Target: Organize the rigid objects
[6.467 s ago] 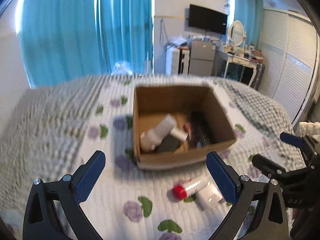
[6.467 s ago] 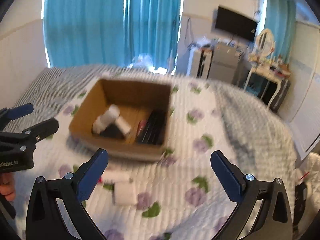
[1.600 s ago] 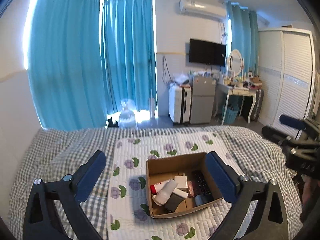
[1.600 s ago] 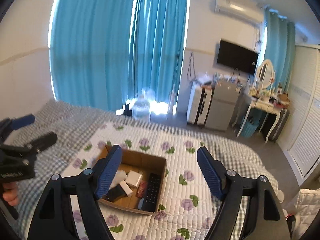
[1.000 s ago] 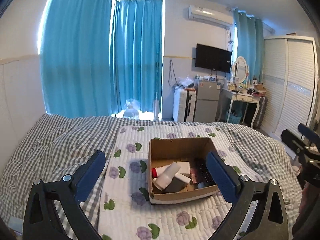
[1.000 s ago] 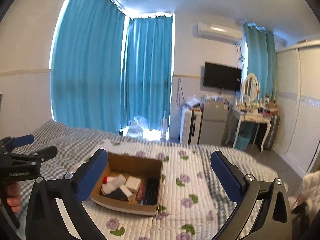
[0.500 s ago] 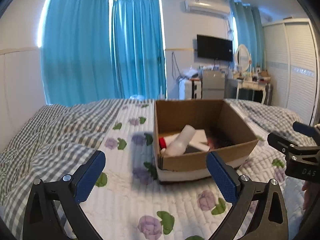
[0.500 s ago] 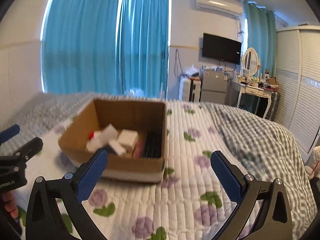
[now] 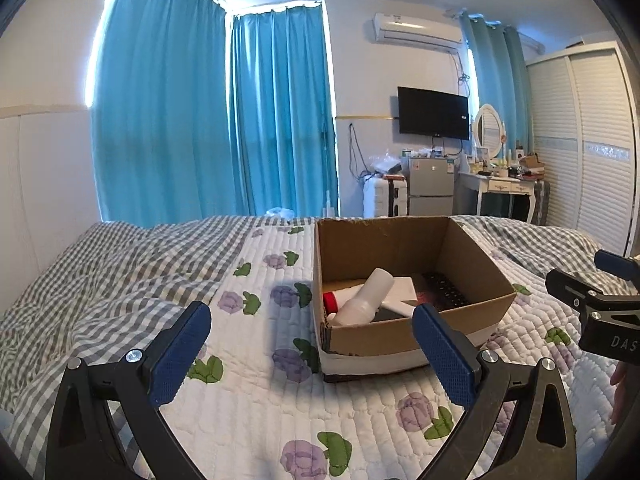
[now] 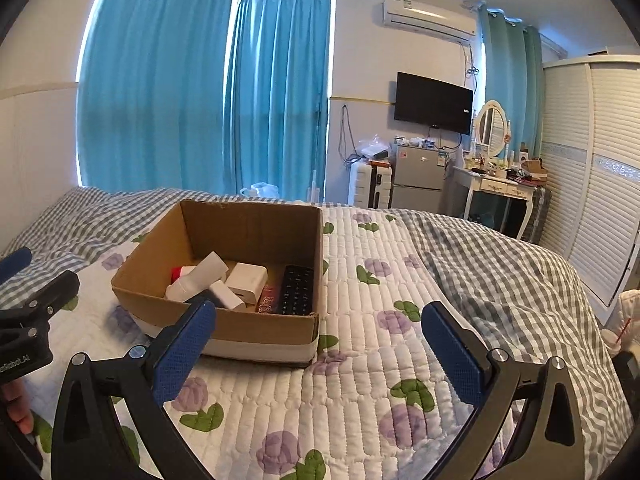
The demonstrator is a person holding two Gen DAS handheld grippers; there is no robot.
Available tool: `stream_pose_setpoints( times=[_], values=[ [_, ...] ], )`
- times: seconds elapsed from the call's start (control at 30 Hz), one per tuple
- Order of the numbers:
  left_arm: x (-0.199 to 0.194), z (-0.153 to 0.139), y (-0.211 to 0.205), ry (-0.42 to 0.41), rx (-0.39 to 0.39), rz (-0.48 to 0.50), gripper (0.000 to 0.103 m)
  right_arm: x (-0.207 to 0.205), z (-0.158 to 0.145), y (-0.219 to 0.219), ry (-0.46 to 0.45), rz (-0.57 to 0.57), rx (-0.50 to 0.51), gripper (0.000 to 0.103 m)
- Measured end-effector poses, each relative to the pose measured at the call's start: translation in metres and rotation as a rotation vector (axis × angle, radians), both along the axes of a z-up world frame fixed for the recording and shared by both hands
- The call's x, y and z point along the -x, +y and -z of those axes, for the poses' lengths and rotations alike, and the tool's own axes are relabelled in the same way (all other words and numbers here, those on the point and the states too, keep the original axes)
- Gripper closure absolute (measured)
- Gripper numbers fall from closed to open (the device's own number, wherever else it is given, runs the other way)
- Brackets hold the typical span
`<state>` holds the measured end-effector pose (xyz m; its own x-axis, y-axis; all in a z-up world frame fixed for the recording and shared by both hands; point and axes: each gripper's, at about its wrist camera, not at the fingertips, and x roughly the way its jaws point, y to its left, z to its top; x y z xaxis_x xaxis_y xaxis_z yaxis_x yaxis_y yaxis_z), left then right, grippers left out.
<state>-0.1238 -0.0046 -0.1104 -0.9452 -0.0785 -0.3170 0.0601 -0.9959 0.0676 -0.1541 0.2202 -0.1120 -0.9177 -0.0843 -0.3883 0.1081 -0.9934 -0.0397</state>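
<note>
An open brown cardboard box (image 9: 404, 322) with a white band along its base sits on a white quilted bedspread printed with purple flowers and green leaves (image 9: 280, 408), which lies over a grey-and-white checked blanket (image 9: 100, 272). Inside the box, a white plastic bottle (image 9: 366, 298) leans tilted toward the left side, touching a container with a red cap (image 9: 330, 302) behind it. A white rectangular box (image 10: 246, 280) lies near the middle, a black remote control (image 10: 296, 290) rests along the right wall, and a small dark reddish item (image 10: 269, 298) sits between those two; what it is cannot be told. The left gripper (image 9: 316, 354) hovers just in front of the box with its blue-padded fingers (image 9: 180, 354) spread wide and nothing between them. The right gripper (image 10: 320, 356) hovers beside the box's right front corner, its blue pads (image 10: 454, 354) likewise wide apart and empty. Turquoise curtains (image 9: 216, 120) hang behind the bed.
</note>
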Motion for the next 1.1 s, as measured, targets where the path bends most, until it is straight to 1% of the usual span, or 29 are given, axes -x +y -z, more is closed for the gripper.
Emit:
stream_pose_setpoints(
  times=[0.3, 1.1],
  values=[
    [-0.0029, -0.0014, 0.0032, 0.012, 0.010, 0.017, 0.000, -0.0012, 0.0012, 0.0018, 0.001, 0.010, 0.000, 0.000],
    [-0.0030, -0.0013, 0.0034, 0.006, 0.006, 0.013, 0.000, -0.0005, 0.0049, -0.0011, -0.005, 0.008, -0.023, 0.000]
  ],
)
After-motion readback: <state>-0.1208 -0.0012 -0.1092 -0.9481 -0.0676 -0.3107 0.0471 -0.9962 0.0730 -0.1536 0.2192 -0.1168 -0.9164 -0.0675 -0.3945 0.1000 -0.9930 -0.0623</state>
